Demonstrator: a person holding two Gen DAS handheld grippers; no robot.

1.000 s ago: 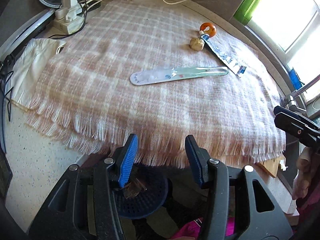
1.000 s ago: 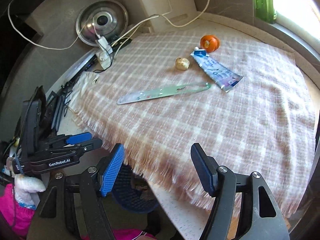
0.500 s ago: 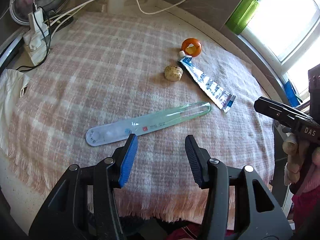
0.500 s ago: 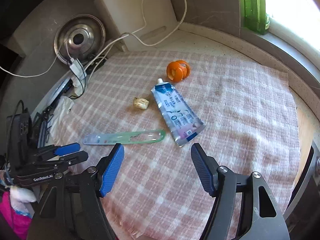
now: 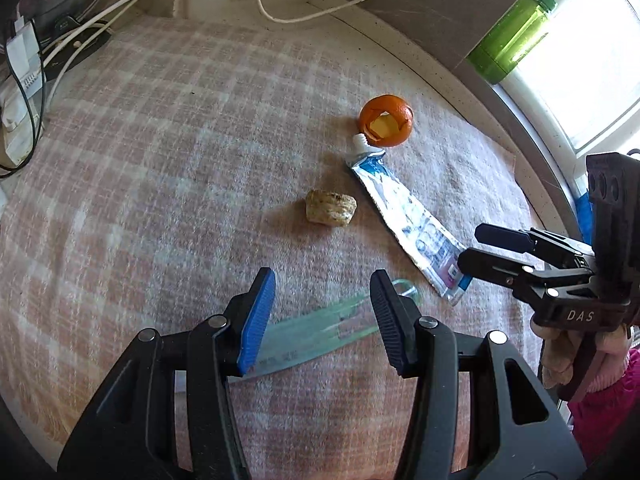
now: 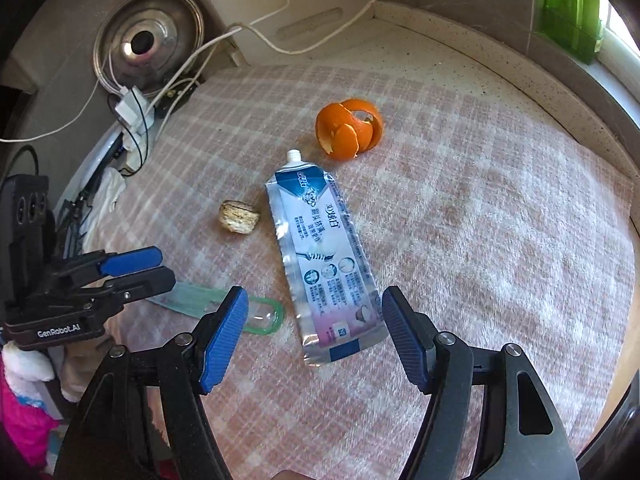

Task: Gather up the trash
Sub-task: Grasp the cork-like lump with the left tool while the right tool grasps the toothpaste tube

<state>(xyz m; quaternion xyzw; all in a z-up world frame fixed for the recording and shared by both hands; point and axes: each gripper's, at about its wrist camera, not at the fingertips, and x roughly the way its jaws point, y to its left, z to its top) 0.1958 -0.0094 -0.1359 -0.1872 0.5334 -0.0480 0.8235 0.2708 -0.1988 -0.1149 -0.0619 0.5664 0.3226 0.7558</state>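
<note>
1. Four pieces of trash lie on a pink checked cloth [image 6: 480,208] spread over the bench [image 6: 460,44].
2. The flattened toothpaste tube [image 6: 320,256] lies near the cloth's centre in the right wrist view, its open nozzle toward 12 o'clock and its crimped end toward 6 o'clock.
3. The orange peel [image 6: 349,128], curled into a hollow shell, sits at 1 o'clock from the tube's nozzle, just beside it.
4. The small brown lump [image 6: 239,217], possibly a nutshell, rests at 9 o'clock from the tube's upper part, apart from it.
5. The clear green plastic package [image 6: 260,316], long and flat, lies at 8 o'clock from the tube's crimped end. It is motion-blurred in the left wrist view [image 5: 320,332].
6. The right hand-held gripper [image 6: 312,340] hangs above the tube's crimped end. Its jaws stand wide apart and hold nothing; the pads do not touch the tube.
7. The left hand-held gripper [image 5: 320,320] hangs above the green package, jaws apart and empty. In the right wrist view it appears at 9 o'clock [image 6: 136,268].
8. A green soap bottle [image 5: 512,40] stands at the window, at 1 o'clock in the left wrist view.
9. A steel lid [image 6: 148,40] leans on the wall at 11 o'clock in the right wrist view, with white cables [image 6: 280,46] and a plug adapter [image 6: 132,110] near it.
</note>
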